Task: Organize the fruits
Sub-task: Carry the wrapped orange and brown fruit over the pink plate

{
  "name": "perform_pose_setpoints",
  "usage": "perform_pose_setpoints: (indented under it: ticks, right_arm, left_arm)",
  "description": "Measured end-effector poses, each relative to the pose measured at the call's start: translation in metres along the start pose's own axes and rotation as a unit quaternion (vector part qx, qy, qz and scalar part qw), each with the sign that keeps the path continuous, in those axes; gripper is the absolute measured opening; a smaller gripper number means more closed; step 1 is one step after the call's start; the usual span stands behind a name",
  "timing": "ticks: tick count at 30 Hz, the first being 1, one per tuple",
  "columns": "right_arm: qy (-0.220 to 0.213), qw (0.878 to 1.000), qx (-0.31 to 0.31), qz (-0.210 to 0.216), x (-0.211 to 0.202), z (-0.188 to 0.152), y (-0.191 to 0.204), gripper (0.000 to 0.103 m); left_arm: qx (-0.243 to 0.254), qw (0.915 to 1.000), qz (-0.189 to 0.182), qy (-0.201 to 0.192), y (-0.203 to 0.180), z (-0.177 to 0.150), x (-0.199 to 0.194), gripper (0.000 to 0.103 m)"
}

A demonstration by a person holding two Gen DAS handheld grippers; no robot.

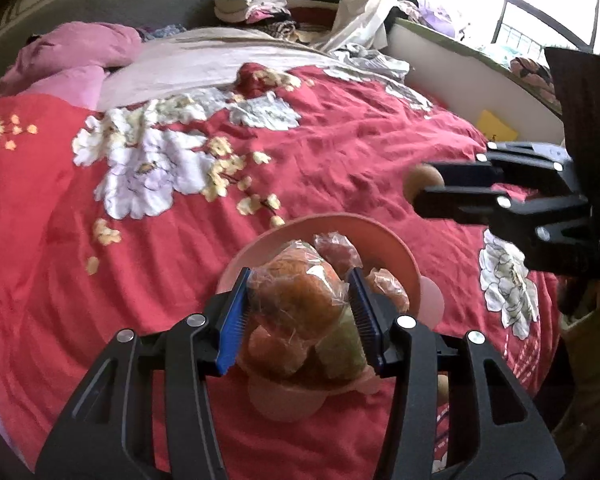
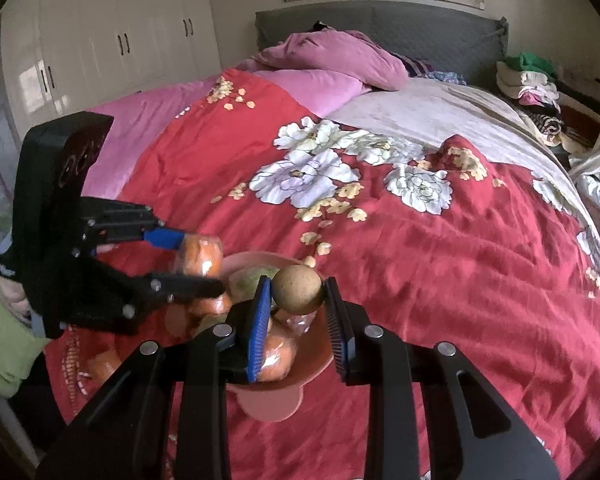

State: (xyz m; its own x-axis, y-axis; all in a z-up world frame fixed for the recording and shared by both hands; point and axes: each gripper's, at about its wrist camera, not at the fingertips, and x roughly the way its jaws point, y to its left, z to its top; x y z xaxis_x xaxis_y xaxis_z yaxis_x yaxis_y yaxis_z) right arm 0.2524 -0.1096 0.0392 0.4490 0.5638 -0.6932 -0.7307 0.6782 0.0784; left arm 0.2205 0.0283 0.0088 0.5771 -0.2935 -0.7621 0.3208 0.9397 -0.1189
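Bedroom setting: a wide bed covered by a wrinkled red quilt [image 2: 440, 264] printed with large white and cream flowers serves as the work surface, with rumpled pink bedding [image 2: 332, 56] and a grey padded headboard [image 2: 380, 24] at the far end, glossy white wardrobe doors [image 2: 112, 40] at far left, and folded clothes [image 2: 528, 80] stacked at far right. A round, smooth pink plastic bowl [image 1: 392, 240] with rounded lobes at its rim sits on the quilt at the near edge. It holds several round fruits in crinkled clear film, most orange, one pale green [image 1: 340, 344]. The left gripper [image 1: 300, 316], black rigid plastic with blue ribbed pads, is clamped on a plastic-wrapped orange fruit [image 1: 300, 292], one pad pressing each side, directly above the bowl contents. The right gripper [image 2: 298, 312], of identical build, is closed on a small brown round fruit [image 2: 298, 290] with a matte, speckled skin, gripped at the tips of its fingers. In the right wrist view this fruit hangs over the bowl; in the left wrist view it appears to the right of the bowl, clear of the rim. A green sleeve [image 2: 4, 320] shows behind the left gripper at the near left edge.
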Motion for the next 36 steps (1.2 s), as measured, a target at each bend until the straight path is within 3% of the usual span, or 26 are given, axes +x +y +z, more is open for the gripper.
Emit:
perform_pose_setpoints:
  ticks: [30, 36]
  right_arm:
    - [0.050, 0.998, -0.012, 0.030, 0.048, -0.017, 0.006, 0.026]
    - [0.055, 0.998, -0.012, 0.030, 0.051, -0.019, 0.006, 0.026]
  left_arm:
    - [-0.003, 0.9998, -0.011, 0.014, 0.000, -0.008, 0.015, 0.041]
    - [-0.006, 0.9998, -0.012, 0.012, 0.001, -0.007, 0.014, 0.046]
